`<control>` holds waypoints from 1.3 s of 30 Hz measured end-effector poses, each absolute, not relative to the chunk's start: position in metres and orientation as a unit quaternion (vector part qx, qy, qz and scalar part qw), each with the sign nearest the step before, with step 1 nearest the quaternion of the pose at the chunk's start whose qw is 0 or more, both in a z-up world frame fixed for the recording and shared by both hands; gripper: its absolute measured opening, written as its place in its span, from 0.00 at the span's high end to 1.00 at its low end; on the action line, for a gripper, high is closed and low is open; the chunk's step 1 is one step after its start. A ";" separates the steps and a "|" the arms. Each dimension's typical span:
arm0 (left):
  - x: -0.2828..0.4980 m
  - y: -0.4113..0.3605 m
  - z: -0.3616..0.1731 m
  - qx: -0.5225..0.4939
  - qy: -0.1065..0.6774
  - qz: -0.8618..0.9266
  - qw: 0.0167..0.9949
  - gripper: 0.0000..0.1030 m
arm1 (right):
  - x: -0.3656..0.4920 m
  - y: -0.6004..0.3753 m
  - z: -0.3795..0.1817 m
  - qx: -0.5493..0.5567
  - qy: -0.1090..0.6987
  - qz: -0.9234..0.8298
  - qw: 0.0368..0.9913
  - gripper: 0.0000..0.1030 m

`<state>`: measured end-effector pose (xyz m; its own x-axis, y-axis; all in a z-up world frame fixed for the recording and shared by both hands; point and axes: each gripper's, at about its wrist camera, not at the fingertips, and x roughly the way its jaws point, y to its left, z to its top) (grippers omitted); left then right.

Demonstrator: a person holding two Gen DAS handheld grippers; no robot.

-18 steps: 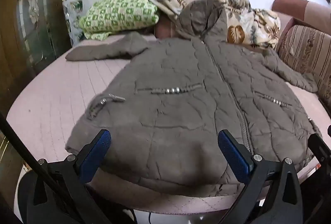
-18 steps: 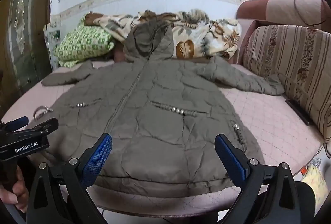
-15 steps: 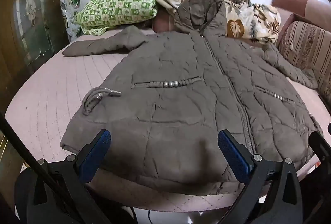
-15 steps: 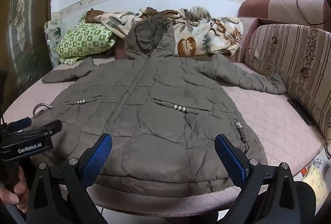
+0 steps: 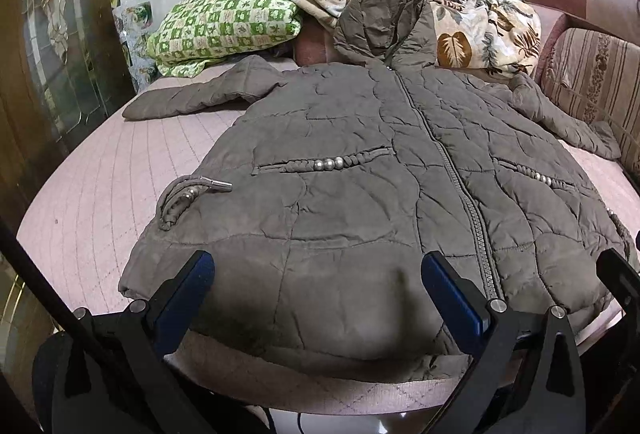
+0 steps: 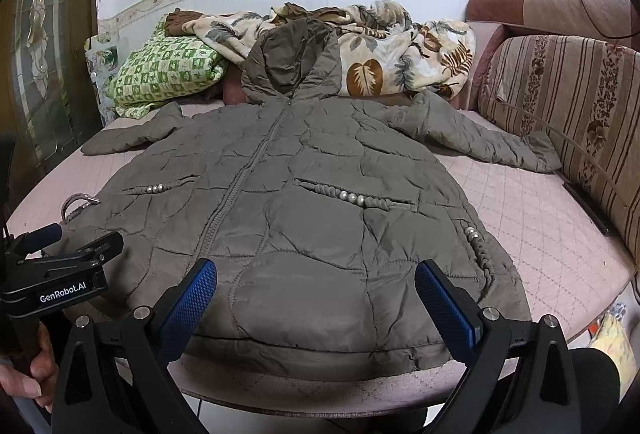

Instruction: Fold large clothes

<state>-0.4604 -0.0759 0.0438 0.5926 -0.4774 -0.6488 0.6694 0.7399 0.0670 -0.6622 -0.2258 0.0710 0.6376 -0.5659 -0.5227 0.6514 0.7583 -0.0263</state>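
While the jacket [image 5: 360, 201] lies spread flat, front up and zipped, on the pink bed [image 5: 100, 193], hem at the near edge and hood toward the pillows at the far edge, you're at the start: no fold made yet. Both sleeves stick out sideways (left one toward the door side, right one toward the sofa [image 6: 560, 105]). Your left tool [image 5: 316, 290] and right tool [image 6: 316, 290] hang over the hem, jaws fully spread, gripping nothing, touching nothing. Next, likely: pinch a sleeve or side edge, fold inward.
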 end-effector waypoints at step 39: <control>-0.461 -0.077 0.044 0.159 0.302 -0.329 0.880 0.00 | -0.667 -0.230 0.065 0.082 0.277 -0.332 0.898 0.02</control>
<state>-0.4613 -0.0767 0.0440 0.6004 -0.4836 -0.6369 0.6763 0.7321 0.0816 -0.6669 -0.2296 0.0652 0.6254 -0.5515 -0.5520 0.6421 0.7657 -0.0376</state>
